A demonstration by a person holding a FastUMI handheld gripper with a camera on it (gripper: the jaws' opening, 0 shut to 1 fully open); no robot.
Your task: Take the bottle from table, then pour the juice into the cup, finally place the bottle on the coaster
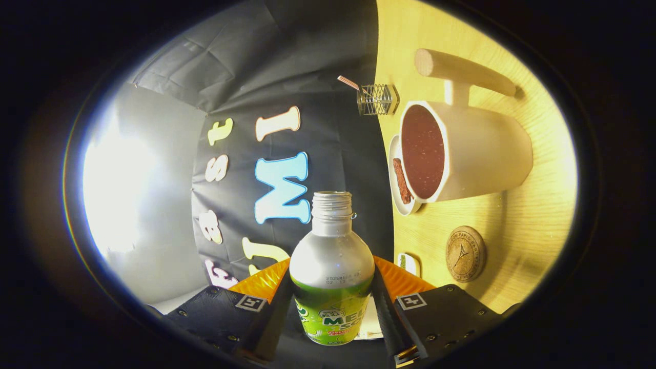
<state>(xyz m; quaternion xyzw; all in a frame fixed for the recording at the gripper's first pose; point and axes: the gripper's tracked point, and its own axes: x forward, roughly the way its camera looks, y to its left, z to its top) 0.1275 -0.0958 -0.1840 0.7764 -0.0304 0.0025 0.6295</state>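
My gripper (332,289) is shut on the bottle (331,251), a silver bottle with a green label and an uncapped threaded neck, one finger pressing on each side of its body. The view is rolled, so the bottle lies roughly level with the wooden table (533,225). Its mouth points past the fingers and sits higher than the rim of the cup (482,154). The white cup has a wooden handle, stands upright and is dark red inside. I see no stream from the mouth. A round cork coaster (465,253) lies on the table beside the cup, nearer the fingers.
A small white saucer (397,192) with a brown piece on it sits against the cup's far side. A wire holder (377,99) stands at the table's back edge by the black cloth wall. A small white item (410,264) lies just beyond one finger.
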